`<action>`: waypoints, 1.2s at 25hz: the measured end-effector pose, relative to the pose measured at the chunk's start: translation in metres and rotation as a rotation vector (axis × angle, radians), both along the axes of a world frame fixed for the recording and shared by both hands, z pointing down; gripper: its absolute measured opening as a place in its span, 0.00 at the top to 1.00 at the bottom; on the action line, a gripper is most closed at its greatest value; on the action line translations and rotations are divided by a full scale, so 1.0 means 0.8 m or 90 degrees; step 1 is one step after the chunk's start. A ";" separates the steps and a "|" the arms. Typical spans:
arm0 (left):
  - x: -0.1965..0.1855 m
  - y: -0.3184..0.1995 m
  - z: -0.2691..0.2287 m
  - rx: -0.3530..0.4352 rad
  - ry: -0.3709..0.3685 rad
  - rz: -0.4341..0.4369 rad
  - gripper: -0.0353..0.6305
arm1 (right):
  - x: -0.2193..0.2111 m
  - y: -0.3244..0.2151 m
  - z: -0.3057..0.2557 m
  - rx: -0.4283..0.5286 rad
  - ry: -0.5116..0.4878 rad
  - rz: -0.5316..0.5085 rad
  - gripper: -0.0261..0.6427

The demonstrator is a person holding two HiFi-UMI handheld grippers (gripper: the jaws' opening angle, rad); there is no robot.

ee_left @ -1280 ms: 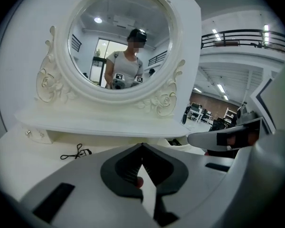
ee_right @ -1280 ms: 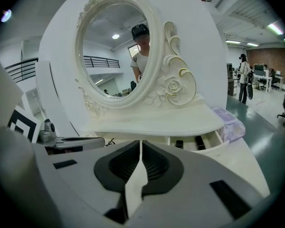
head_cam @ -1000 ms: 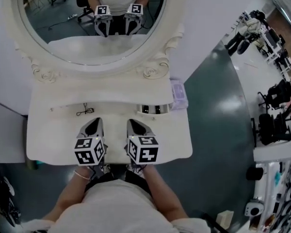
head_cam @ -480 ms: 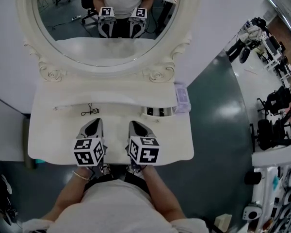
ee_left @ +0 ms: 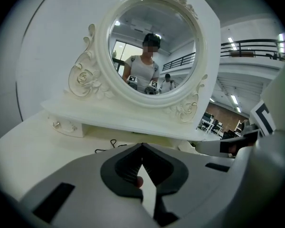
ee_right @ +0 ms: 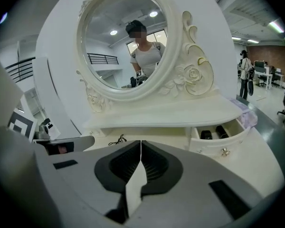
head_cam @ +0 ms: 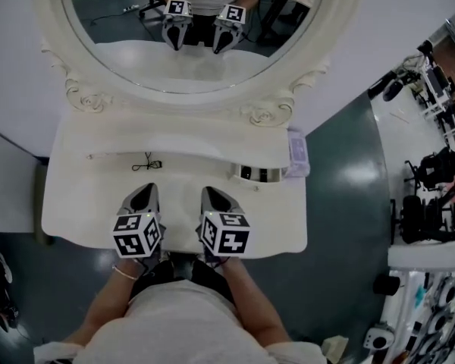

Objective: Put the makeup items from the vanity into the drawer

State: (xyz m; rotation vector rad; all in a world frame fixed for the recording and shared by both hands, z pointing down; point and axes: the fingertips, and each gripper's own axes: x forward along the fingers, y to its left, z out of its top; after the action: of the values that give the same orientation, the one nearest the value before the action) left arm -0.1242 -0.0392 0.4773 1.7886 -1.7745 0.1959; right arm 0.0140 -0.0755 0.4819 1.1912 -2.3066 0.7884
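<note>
Vanity seen from the front; the person stands at the near edge of the worktop (head_cam: 76,203), below the oval mirror (head_cam: 189,44).

Left-centre, toward the back edge: a small black looped cord (head_cam: 146,162) lies loose on the worktop, apart from everything else. It looks thin, limp and very light. It would likely slide from a broad grip, so a pinch on its bunched middle seems best.

Near edge, left of centre: the left hand-held gripper (ee_left: 142,151), its jaws drawn together with no object clamped. A small pinkish spot low in the gap cannot be identified.

Near edge, just beside it: the right hand-held gripper (ee_right: 140,146), jaws fully together and empty.

Right of centre, under the raised shelf: the drawer (ee_right: 213,145) stands pulled out, with two dark items (ee_right: 205,134) already inside.

Right end of the shelf, above the drawer: a lavender pack (head_cam: 297,152), probably soft-sided and light. Its free outer edge looks the easiest place to take hold of it, with a gentle squeeze.
</note>
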 end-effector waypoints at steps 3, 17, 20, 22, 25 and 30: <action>-0.022 0.003 0.011 -0.011 0.003 -0.020 0.94 | -0.025 -0.001 0.012 -0.010 0.003 -0.026 0.93; -0.138 0.050 0.067 -0.069 0.013 -0.109 0.94 | -0.165 0.000 0.079 -0.015 0.037 -0.128 0.81; -0.155 0.054 0.075 -0.079 0.016 -0.113 0.94 | -0.178 -0.008 0.090 -0.007 0.058 -0.126 0.78; -0.164 0.056 0.082 -0.088 0.020 -0.115 0.94 | -0.182 -0.015 0.097 -0.001 0.074 -0.122 0.71; -0.172 0.055 0.093 -0.097 0.026 -0.113 0.94 | -0.188 -0.026 0.105 0.015 0.097 -0.120 0.65; -0.178 0.047 0.109 -0.106 0.041 -0.112 0.94 | -0.208 -0.038 0.122 0.017 0.119 -0.135 0.62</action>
State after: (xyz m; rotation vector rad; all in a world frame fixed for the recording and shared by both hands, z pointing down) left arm -0.2664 -0.0016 0.5641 1.4981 -1.8025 0.2057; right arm -0.1521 -0.1059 0.5798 0.9652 -2.2477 0.5480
